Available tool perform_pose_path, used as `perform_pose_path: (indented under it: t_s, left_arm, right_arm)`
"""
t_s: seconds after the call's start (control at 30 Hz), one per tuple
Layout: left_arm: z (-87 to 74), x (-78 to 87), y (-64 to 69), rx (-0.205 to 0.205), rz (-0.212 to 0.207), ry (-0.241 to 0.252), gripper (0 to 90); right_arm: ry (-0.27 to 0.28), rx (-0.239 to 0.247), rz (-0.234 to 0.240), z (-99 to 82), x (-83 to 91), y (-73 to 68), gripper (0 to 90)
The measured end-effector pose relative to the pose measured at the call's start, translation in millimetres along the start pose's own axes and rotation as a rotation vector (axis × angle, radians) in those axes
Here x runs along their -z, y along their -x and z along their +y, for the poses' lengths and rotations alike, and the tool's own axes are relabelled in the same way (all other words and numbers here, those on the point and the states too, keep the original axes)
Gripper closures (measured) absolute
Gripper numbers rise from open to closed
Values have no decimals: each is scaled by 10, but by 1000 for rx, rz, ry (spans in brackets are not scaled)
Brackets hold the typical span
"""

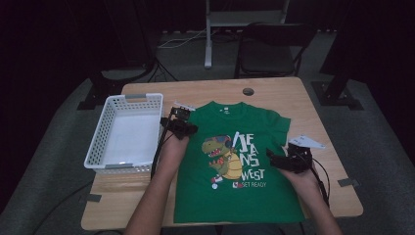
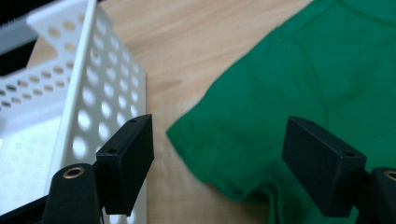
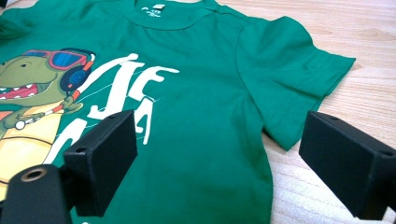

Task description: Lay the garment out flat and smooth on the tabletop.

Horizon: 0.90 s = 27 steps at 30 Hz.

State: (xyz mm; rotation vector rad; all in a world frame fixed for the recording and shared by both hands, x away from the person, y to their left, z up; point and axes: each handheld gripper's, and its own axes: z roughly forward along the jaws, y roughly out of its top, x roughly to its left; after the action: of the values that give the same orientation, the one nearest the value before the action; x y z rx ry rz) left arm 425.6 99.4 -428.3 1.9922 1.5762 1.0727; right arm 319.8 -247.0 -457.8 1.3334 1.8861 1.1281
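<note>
A green T-shirt (image 1: 240,161) with a dinosaur print and white lettering lies flat, front up, on the wooden table (image 1: 293,98). My left gripper (image 1: 178,125) is at the shirt's left sleeve (image 2: 243,140), close to the basket. It is open, and the sleeve's hem lies below the gap between its jaws (image 2: 219,140). My right gripper (image 1: 274,157) hovers over the shirt's right side, just below the right sleeve (image 3: 289,79). It is open too, with the shirt's body and side edge under its jaws (image 3: 219,158). Neither gripper holds the cloth.
A white perforated plastic basket (image 1: 98,132) stands empty on the table's left part, its wall (image 2: 93,93) right beside my left gripper. There is a round hole (image 1: 248,91) in the table near its far edge. A dark folding chair (image 1: 274,44) stands beyond the table.
</note>
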Motion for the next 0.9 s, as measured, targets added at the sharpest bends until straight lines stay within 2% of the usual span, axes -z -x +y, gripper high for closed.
perform_pose_path:
  t_s: [0.1, 0.17, 0.23, 0.27, 0.3, 0.37, 0.47, 0.57, 0.6, 0.63, 0.77, 0.83, 0.9]
  left_arm:
    - [-65, -3, -11, -5, 37, -11, 263]
    - [-81, -26, 1, -23, 63, -37, 264]
    - [-89, -36, 5, -28, 62, -47, 264]
    - [-100, -56, 17, -46, 79, -68, 264]
    - [-109, -59, 27, -56, 78, -69, 264]
    - [-131, -82, 57, -86, 103, -76, 264]
    - [-163, -98, 65, -75, 84, -69, 249]
    - [-179, -46, 44, -53, 40, -28, 225]
    - [-183, -12, 35, -47, 15, -10, 192]
    - [-183, -12, 35, -47, 15, -10, 121]
    - [-204, 104, 22, -36, -57, 50, 117]
    - [-214, 155, 28, -51, -74, 65, 117]
    - [-234, 217, 38, -51, -110, 93, 117]
  right_arm:
    - [0, 3, 4, -1, 6, -14, 110]
    - [3, 4, 4, 1, 9, -22, 110]
    - [4, 1, 4, 0, 13, -27, 110]
    - [5, -2, 5, -4, 18, -30, 110]
    - [6, -5, 4, -16, 28, -26, 110]
    - [13, -18, 7, -33, 52, -14, 110]
    - [20, -36, 7, -62, 94, 14, 110]
    - [29, -52, 3, -89, 145, 53, 110]
    - [30, -57, 1, -96, 161, 68, 110]
    - [30, -57, 1, -96, 161, 68, 110]
    - [33, -71, -13, -138, 221, 133, 110]
    - [32, -74, -20, -157, 239, 158, 110]
    - [32, -85, -27, -187, 269, 190, 110]
